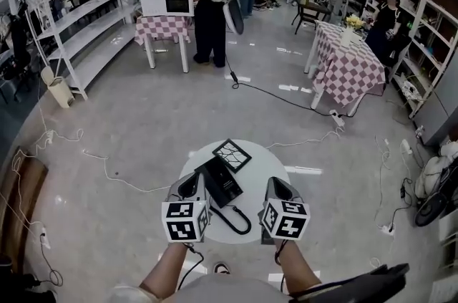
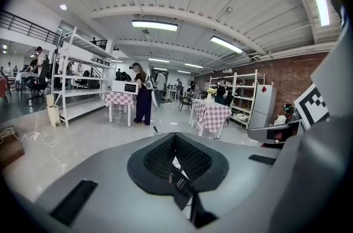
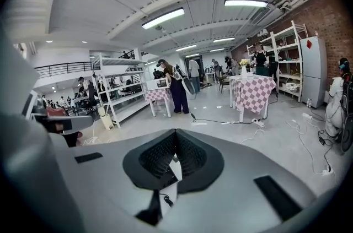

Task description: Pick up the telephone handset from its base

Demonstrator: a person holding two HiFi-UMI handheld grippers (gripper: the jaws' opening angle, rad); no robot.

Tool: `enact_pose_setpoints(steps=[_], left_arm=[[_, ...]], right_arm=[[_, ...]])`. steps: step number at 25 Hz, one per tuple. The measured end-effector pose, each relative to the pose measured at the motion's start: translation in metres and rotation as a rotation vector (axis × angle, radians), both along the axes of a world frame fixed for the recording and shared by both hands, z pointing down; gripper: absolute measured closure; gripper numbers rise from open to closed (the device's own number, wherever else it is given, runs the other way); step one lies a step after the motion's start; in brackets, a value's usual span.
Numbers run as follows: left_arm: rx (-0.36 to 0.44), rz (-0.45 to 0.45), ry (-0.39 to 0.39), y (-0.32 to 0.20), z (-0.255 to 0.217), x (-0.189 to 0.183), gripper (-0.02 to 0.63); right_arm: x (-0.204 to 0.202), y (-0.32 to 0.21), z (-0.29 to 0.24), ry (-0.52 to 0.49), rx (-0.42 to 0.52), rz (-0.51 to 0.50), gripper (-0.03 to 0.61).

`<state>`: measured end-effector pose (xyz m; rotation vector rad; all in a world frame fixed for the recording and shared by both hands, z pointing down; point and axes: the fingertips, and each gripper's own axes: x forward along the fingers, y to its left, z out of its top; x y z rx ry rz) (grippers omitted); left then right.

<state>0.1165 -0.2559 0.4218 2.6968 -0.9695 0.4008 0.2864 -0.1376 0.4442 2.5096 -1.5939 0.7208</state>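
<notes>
A black telephone [image 1: 219, 180] lies on a small round white table [image 1: 265, 164], its handset resting on the base and its cord [image 1: 240, 223] looping toward me. My left gripper [image 1: 191, 185] hovers just left of the phone and my right gripper [image 1: 276, 188] to its right, clear of it. In the left gripper view the left gripper [image 2: 175, 138] has its ribbed pads meeting, with only a sliver of the phone [image 2: 182, 187] showing below. The right gripper [image 3: 175, 134] looks the same, pads together with nothing between them.
A black-and-white marker card [image 1: 232, 155] sits on the table's far side. Cables trail over the grey floor [image 1: 129, 130]. Farther off stand checkered tables [image 1: 349, 65], white shelving [image 1: 79, 22] and several people.
</notes>
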Motion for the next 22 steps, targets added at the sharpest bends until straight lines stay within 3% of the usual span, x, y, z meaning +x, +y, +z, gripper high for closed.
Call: enact_pose_setpoints(steps=[13,22], left_arm=[[-0.041,-0.030,0.025,-0.014,0.002,-0.007,0.598],[-0.049,-0.140,0.017,-0.026,0.005,-0.029,0.598]], right_arm=[[-0.011,-0.027,0.006,0.005,-0.059,-0.058,0.555],[-0.027,-0.065,0.002,0.030,-0.051,-0.181,0.557]])
